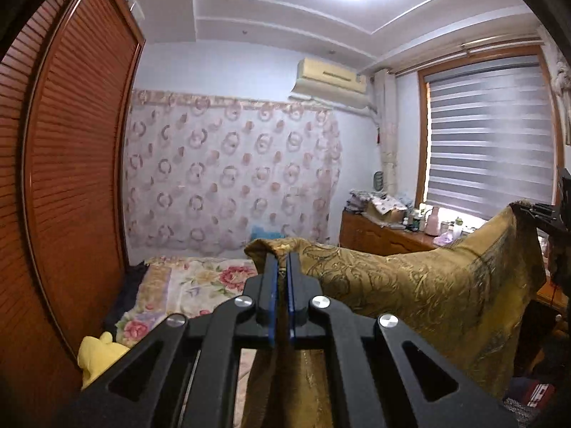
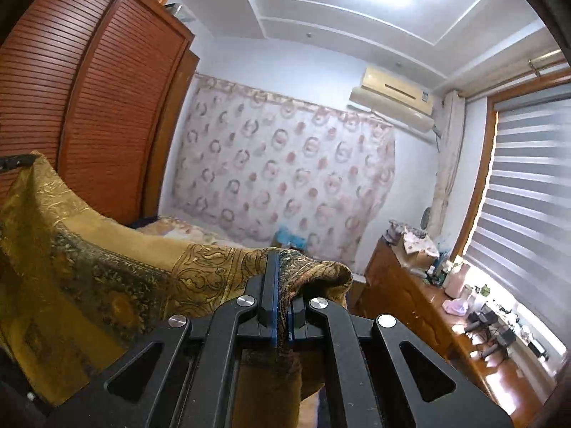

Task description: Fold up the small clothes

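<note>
while one gold cloth (image 1: pixel 410 278) hangs in the air above the bed (image 1: pixel 185 285), the left gripper (image 1: pixel 284 260) has its jaws clenched on one corner; the right gripper (image 1: pixel 535 212) grasps the far corner. from the right wrist, one cloth (image 2: pixel 107 260) sits pinched in the right gripper (image 2: pixel 282 264), sagging leftward to the left gripper (image 2: pixel 18 160).

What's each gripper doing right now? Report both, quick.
Left gripper: closed on the gold cloth.
Right gripper: closed on the same cloth's other end.
</note>
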Tool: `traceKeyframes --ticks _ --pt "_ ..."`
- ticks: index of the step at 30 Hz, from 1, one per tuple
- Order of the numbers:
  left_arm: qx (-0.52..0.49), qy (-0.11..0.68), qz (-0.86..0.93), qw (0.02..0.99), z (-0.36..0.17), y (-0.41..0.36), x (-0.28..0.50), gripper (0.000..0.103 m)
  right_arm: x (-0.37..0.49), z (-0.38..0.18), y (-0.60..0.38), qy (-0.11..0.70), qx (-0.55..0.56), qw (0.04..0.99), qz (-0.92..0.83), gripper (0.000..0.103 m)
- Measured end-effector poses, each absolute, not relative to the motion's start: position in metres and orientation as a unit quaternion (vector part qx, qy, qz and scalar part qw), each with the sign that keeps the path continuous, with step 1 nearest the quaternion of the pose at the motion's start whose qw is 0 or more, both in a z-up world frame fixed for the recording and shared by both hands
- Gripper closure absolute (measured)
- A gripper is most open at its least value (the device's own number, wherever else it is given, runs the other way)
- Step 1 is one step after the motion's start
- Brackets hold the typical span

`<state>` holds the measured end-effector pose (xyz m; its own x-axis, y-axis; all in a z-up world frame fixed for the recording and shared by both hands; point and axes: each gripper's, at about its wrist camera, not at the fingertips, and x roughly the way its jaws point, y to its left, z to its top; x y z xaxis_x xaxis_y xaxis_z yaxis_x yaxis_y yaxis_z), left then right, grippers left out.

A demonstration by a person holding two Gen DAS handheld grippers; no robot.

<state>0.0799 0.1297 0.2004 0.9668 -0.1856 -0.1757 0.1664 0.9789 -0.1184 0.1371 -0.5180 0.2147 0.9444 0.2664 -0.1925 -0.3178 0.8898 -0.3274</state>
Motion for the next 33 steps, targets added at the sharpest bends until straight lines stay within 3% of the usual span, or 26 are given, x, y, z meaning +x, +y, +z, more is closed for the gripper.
traceKeyframes --ticks 9,15,18,21,22,33 --pt "-0.035 0.150 -0.034 0.987 0.148 0.133 0.160 0.102 0.223 0.172 -0.485 0.114 -0.190 0.968 0.114 0.103" --pt "-0.008 0.282 -0.022 0.959 0.059 0.133 0.211 0.094 0.283 0.087 -0.469 0.223 -0.171 0.951 0.126 0.103" --pt "-0.018 0.321 -0.028 0.947 0.026 0.137 0.212 0.082 0.310 0.024 -0.461 0.325 -0.166 0.921 0.138 0.091" --pt "-0.023 0.342 -0.042 0.939 0.005 0.135 0.200 0.078 0.316 -0.020 -0.457 0.361 -0.189 0.903 0.135 0.054" --pt "-0.020 0.349 -0.042 0.936 -0.002 0.134 0.196 0.078 0.314 -0.026 -0.457 0.366 -0.187 0.901 0.139 0.047" --pt "-0.036 0.400 -0.070 0.913 -0.049 0.118 0.151 0.077 0.277 -0.056 -0.487 0.391 -0.122 0.897 0.167 0.045"
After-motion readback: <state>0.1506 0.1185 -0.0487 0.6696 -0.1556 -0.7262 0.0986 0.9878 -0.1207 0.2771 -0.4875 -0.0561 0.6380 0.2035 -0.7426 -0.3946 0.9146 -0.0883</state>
